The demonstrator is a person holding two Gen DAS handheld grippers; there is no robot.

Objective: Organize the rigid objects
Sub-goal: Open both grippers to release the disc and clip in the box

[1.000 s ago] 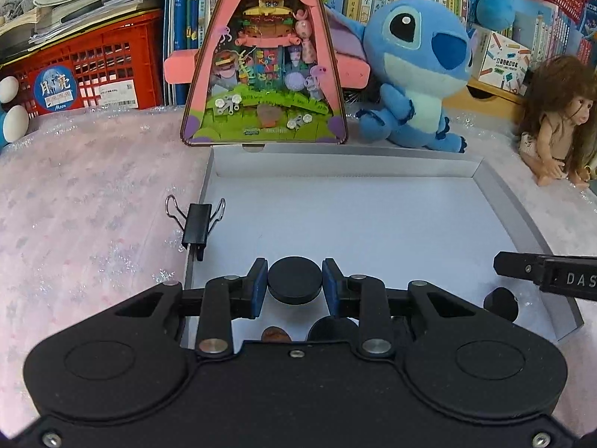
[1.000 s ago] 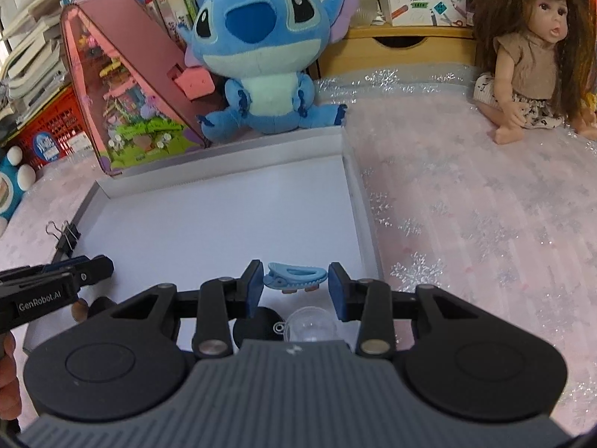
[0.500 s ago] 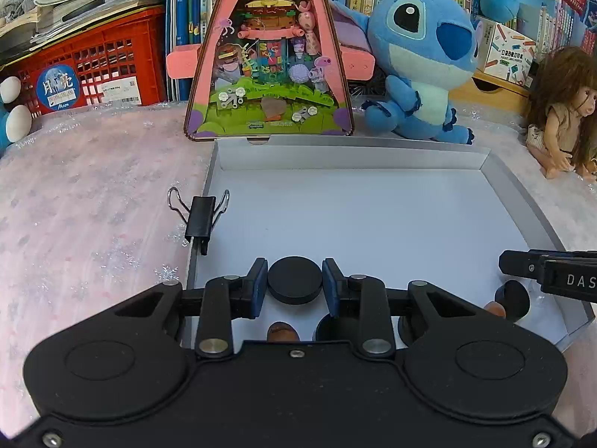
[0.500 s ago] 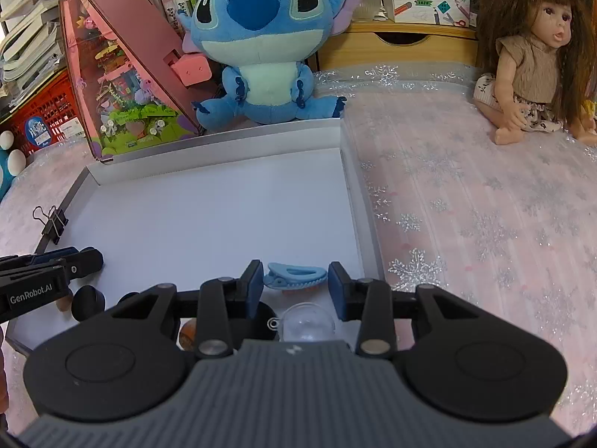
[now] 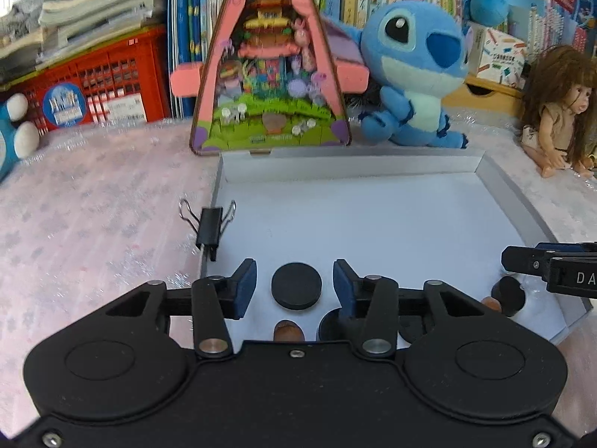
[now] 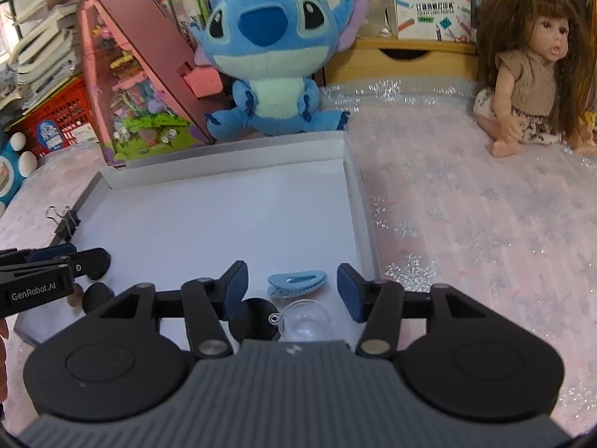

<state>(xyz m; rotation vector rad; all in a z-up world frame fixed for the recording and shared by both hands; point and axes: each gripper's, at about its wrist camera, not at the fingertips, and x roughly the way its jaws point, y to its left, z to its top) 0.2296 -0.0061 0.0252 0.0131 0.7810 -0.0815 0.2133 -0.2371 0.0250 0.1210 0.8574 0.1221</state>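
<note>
A flat black disc (image 5: 296,286) lies on the white floor of the shallow grey tray (image 5: 373,224), between the fingers of my left gripper (image 5: 294,289). Its jaws are opening and the pads stand clear of the disc. In the right wrist view a light blue hair clip (image 6: 297,283) lies in the tray (image 6: 224,224) near its right wall, between the fingers of my right gripper (image 6: 293,289). Those jaws are opening too, with gaps on both sides of the clip. A clear dome (image 6: 304,323) and a black disc (image 6: 253,317) sit just below.
A black binder clip (image 5: 209,226) grips the tray's left wall. A brown piece (image 5: 288,330) and more dark round pieces (image 5: 509,295) lie at the tray's near edge. A pink triangular toy house (image 5: 270,74), a blue plush (image 5: 414,74) and a doll (image 5: 559,112) stand behind the tray.
Both grippers have opened: the left has let go of the black disc and the right has let go of the blue hair clip, and both things now lie in the tray.
</note>
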